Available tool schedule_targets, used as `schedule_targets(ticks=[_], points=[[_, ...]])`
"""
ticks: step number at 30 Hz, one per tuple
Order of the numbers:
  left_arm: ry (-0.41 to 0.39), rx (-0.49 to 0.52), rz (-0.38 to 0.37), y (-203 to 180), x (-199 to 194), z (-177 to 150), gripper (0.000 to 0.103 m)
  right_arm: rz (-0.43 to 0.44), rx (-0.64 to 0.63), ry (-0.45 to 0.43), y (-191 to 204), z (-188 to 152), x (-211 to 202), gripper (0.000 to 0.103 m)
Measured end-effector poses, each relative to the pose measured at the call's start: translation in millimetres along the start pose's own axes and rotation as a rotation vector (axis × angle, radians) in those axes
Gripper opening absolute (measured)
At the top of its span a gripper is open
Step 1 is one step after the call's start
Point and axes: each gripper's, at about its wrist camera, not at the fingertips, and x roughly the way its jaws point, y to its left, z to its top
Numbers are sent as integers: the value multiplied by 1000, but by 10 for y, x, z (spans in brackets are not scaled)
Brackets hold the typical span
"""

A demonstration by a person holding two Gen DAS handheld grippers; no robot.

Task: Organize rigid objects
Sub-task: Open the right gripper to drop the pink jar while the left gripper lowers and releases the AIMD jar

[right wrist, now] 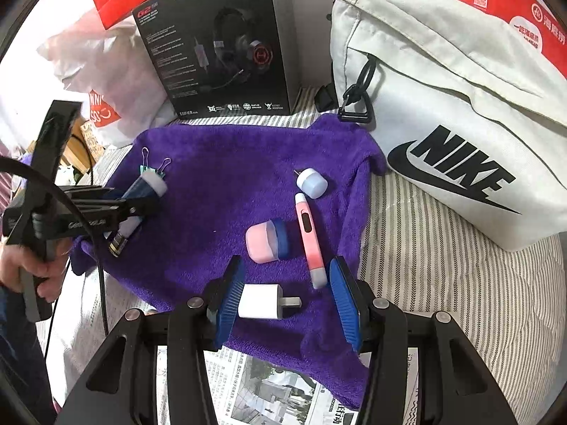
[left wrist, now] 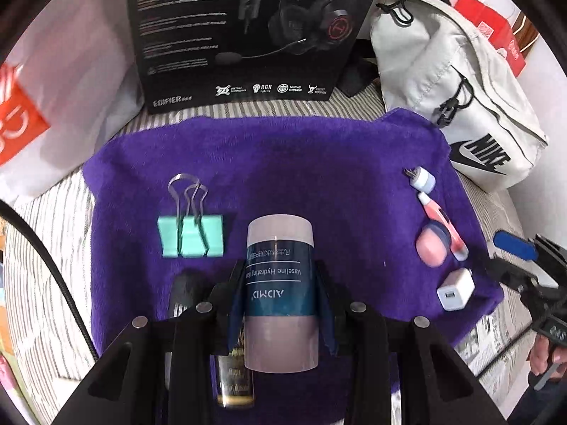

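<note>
My left gripper [left wrist: 280, 272] is shut on a pale pink tube with a blue Vaseline label [left wrist: 280, 283], held above the purple towel [left wrist: 283, 163]. A teal binder clip [left wrist: 191, 235] lies to its left, and a small black-and-gold bottle [left wrist: 235, 372] lies under the fingers. My right gripper [right wrist: 287, 301] stands open over a white charger plug [right wrist: 262, 301] that lies on the towel between its blue pads [right wrist: 230, 297]. Beyond it are a pink jar with a blue lid [right wrist: 267, 241], a pink pen-shaped thermometer [right wrist: 310, 241] and a small white-and-blue cap-shaped item [right wrist: 312, 182].
A black headset box [left wrist: 241, 35] stands behind the towel, with a white Nike bag [right wrist: 460, 124] on the right. White and red shopping bags [left wrist: 53, 106] sit at the left. A striped cloth [right wrist: 443, 283] and newspaper [right wrist: 269, 389] lie under the towel. A dark object [left wrist: 184, 290] lies near the binder clip.
</note>
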Motion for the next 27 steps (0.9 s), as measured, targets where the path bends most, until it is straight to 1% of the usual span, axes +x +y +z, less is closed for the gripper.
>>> schedule_targets(ticks=[7, 12, 15, 19, 20, 21, 22, 24, 27], points=[[6, 10, 38, -17, 192, 150, 34, 8, 10, 9, -57, -45, -13, 49], [-11, 32, 70, -65, 197, 183, 34, 9, 12, 12, -50, -91, -38, 49], [-18, 66, 99, -120, 193, 172, 34, 15, 17, 18, -38, -126, -39, 49], [-18, 82, 121, -169, 207, 182, 35, 16, 11, 31, -6, -174, -49, 49], [-16, 82, 122, -177, 208, 183, 36, 15, 9, 33, -1, -186, -53, 49], [-10, 83, 120, -190, 209, 182, 40, 14, 9, 33, 4, -196, -62, 49], [-3, 86, 116, -201, 210, 177, 46, 16, 9, 32, 7, -206, -74, 49], [6, 96, 116, -231, 213, 158, 54, 18, 11, 26, 10, -221, -117, 49], [16, 110, 139, -287, 217, 113, 55, 17, 14, 16, 0, -227, -181, 49]])
